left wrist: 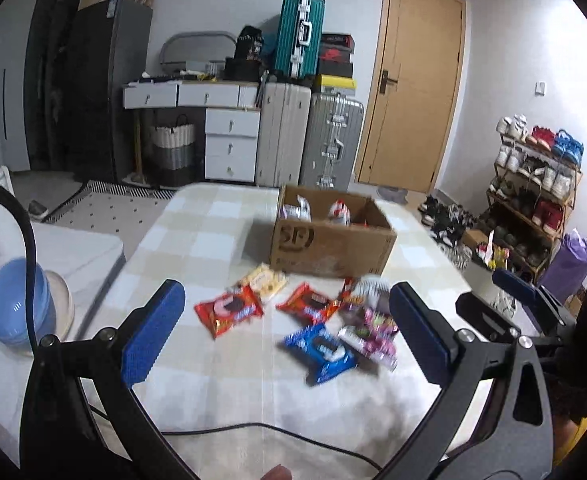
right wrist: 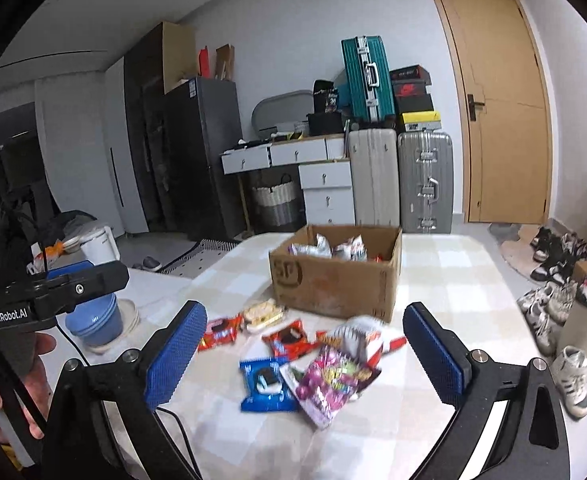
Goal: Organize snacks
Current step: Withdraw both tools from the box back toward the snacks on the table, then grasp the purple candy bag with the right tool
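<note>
Now both grippers' blue-padded fingers [left wrist: 155,332] stand wide apart, holding nothing. Below them, loose foil snack packets [right wrist: 329,380] lie before the brown cardboard box [right wrist: 333,284] on the checked table [right wrist: 433,264]

Both views sit low behind a pair of blue-padded fingers and look forward and slightly down across a checked table [left wrist: 213,380] toward the far wall with its door [left wrist: 413,80]. The left wrist view looks from the table's near edge, with the cardboard box [left wrist: 329,246] ahead near the far edge and a little right of centre. The right wrist view [right wrist: 333,280] stands just to the right of it, aimed much the same way. Both share the box, the scattered snack packets [left wrist: 321,320] at mid-table, the suitcases and the door. Each view catches the other gripper at its edge: the right gripper [left wrist: 533,300] at the left view's right, the left gripper [right wrist: 65,288] at the right view's left.
</note>
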Tool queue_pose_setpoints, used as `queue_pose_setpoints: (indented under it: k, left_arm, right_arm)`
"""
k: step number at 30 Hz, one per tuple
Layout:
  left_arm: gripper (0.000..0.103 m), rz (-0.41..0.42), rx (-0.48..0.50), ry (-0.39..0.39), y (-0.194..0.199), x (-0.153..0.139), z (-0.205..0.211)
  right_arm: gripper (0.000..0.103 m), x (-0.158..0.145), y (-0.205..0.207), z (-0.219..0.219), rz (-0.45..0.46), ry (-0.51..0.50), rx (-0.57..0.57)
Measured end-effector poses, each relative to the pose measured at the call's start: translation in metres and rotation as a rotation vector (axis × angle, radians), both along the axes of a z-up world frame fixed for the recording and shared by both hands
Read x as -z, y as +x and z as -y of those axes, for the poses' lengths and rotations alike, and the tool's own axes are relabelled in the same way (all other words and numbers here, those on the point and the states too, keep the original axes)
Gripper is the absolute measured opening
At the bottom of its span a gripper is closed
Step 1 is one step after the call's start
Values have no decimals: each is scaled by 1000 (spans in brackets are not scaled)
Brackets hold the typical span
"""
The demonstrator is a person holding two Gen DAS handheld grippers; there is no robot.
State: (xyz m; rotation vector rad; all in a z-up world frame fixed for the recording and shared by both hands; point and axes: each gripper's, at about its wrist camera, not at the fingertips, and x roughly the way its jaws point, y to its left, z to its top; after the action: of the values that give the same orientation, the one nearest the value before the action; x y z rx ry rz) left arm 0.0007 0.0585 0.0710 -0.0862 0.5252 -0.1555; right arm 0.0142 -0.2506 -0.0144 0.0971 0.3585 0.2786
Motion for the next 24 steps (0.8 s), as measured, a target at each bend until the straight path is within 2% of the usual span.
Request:
queue_pose_setpoints:
  k: [2, 6, 8, 10, 12, 18, 21, 24]
  left_arm:
    - [102, 10, -12, 4, -1, 22, -4]
    - [102, -20, -22, -23, 14, 59, -8]
    - [102, 3, -25, 2, 16, 71, -5]
    - [102, 24, -13, 26, 16, 78, -1]
    - [102, 28, -11, 15, 19, 80, 3]
    - [102, 26, -1, 31, 30, 81, 18]
    - [102, -2, 6, 15, 35, 82, 19]
    - [102, -43, -20, 18, 41, 88, 19]
  right_arm:
    - [100, 17, 1, 1, -8, 3, -6]
    - [100, 43, 10, 5, -48, 19, -18]
    - [100, 49, 12, 6, -69, 29, -12]
    - [100, 50, 10, 11, -73, 53, 5]
    - [100, 50, 10, 12, -72, 74, -4]
    - [100, 52, 14, 5, -100, 45, 8]
    - [100, 53, 16, 2, -109, 14, 17]
    - [100, 64, 31, 0, -180, -6, 34]
